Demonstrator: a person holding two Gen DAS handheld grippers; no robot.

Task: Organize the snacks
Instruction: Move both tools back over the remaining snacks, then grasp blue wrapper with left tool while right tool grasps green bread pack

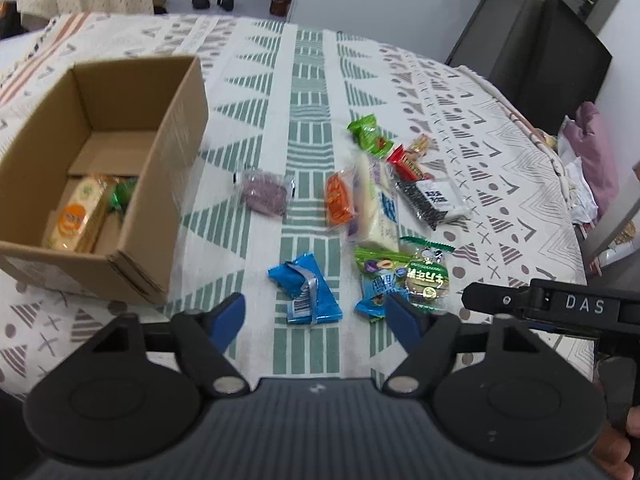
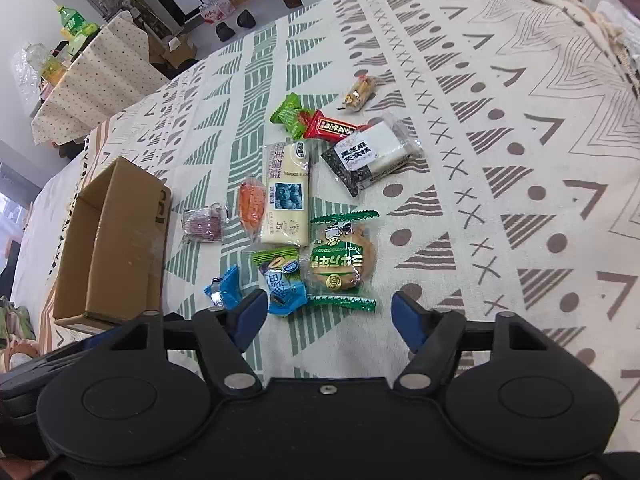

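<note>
A brown cardboard box (image 1: 176,152) stands open at the left, with a yellow-orange snack pack (image 1: 76,216) and a green packet (image 1: 122,196) inside; it also shows in the right wrist view (image 2: 116,248). Several snacks lie on the patterned cloth: a blue packet (image 1: 308,290), a purple one (image 1: 266,196), an orange one (image 1: 339,202), a long white cake pack (image 1: 378,200), a round biscuit pack (image 2: 342,262), a black sesame pack (image 2: 370,156). My left gripper (image 1: 318,314) is open just above the blue packet. My right gripper (image 2: 330,312) is open in front of the biscuit pack.
The table's patterned cloth (image 2: 520,128) stretches wide to the right of the snacks. A dark chair or monitor (image 1: 552,60) stands beyond the far right edge. Bottles (image 2: 74,26) and a second cloth-covered table (image 2: 96,80) stand behind.
</note>
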